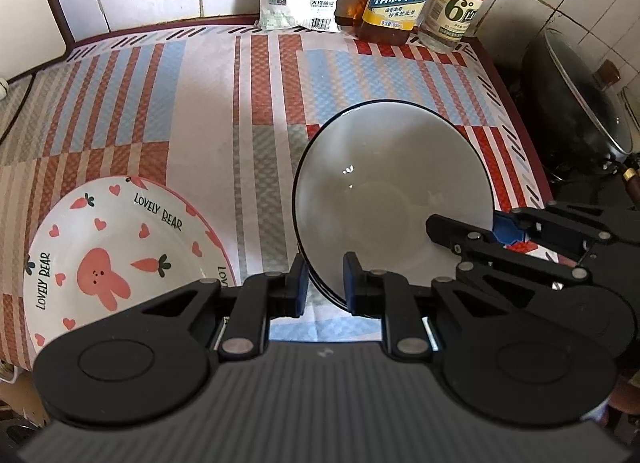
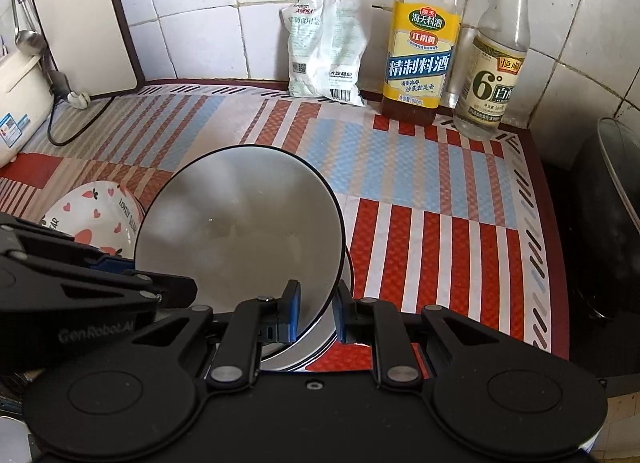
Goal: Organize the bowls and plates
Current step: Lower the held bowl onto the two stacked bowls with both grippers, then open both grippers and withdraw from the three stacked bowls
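A grey bowl point(image 1: 392, 191) with a thin dark rim sits on the patterned mat; it appears to rest in a stack, with more rims showing under it. My left gripper point(image 1: 325, 283) has its jaws astride the bowl's near-left rim, with a small gap showing. My right gripper point(image 2: 317, 313) straddles the bowl's point(image 2: 240, 231) near-right rim the same way, and shows at the right of the left view point(image 1: 492, 227). A white "Lovely Bear" plate point(image 1: 120, 255) with a pink rabbit lies to the left, apart from the bowl; it also shows in the right wrist view point(image 2: 96, 215).
A salt bag point(image 2: 326, 51), a cooking wine bottle point(image 2: 420, 51) and a vinegar bottle point(image 2: 496, 63) stand along the tiled back wall. A black wok with glass lid point(image 1: 580, 103) sits right of the counter. A white cutting board point(image 2: 80, 23) and a white appliance point(image 2: 16, 103) stand at left.
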Motion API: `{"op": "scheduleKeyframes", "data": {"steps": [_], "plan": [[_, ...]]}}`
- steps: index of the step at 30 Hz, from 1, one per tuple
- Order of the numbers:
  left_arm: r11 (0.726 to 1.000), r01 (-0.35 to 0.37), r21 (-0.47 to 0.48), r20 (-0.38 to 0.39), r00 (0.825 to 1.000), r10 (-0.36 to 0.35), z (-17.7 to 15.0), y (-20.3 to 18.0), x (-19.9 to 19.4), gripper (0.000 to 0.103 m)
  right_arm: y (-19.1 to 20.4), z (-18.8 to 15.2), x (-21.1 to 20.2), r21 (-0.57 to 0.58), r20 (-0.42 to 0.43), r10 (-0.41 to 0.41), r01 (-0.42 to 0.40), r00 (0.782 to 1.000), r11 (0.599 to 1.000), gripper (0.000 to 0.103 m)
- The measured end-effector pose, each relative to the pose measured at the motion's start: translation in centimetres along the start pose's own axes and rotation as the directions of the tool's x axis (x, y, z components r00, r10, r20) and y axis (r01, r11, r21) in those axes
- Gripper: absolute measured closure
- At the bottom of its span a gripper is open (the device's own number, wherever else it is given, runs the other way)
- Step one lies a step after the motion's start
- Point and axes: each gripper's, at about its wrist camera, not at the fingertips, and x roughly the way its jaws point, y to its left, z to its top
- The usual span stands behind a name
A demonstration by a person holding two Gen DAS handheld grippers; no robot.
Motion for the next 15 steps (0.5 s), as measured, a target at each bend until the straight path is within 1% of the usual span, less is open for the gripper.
{"op": "scheduleKeyframes", "data": {"steps": [3,5,8,10,11,13,15], "plan": [[1.0,0.013,-0.013,-0.006,1.0,-0.013,0.1,0.1,-0.3,0.085,0.0,-0.1,-0.1,-0.007,0.003,0.006,-0.006,1.0,1.0,0.082],[1.0,0.018,-0.025,-0.007,1.0,-0.018,0.1,0.2,-0.6,0.083,0.1,-0.2,-0.2,-0.008,0.005,0.006,-0.006,1.0,1.0,0.083],[0.999,0.032,-0.025,-0.014,0.999,-0.032,0.3,0.4,-1.0,0.083,-0.1,-0.3,-0.2,0.002,0.009,0.017,-0.017,1.0,1.0,0.081],[0.998,0.035,-0.046,-0.012,0.999,-0.035,0.3,0.7,-1.2,0.088,-0.5,-0.2,-0.1,0.004,0.007,0.036,-0.036,0.999,0.999,0.081],[0.998,0.039,-0.044,-0.016,0.999,-0.04,0.3,0.8,-1.2,0.089,-0.8,-0.2,-0.1,0.019,0.008,0.047,-0.047,0.999,0.999,0.081],[0.996,0.052,-0.07,-0.019,0.998,-0.053,0.2,1.0,-1.3,0.089,-1.1,-0.2,-0.2,0.047,0.018,0.06,-0.061,0.998,0.997,0.081],[0.995,0.065,-0.08,-0.008,0.998,-0.065,0.1,1.2,-1.5,0.089,-0.8,-0.3,-0.8,0.034,0.05,0.031,-0.033,0.998,0.999,0.071]]}}
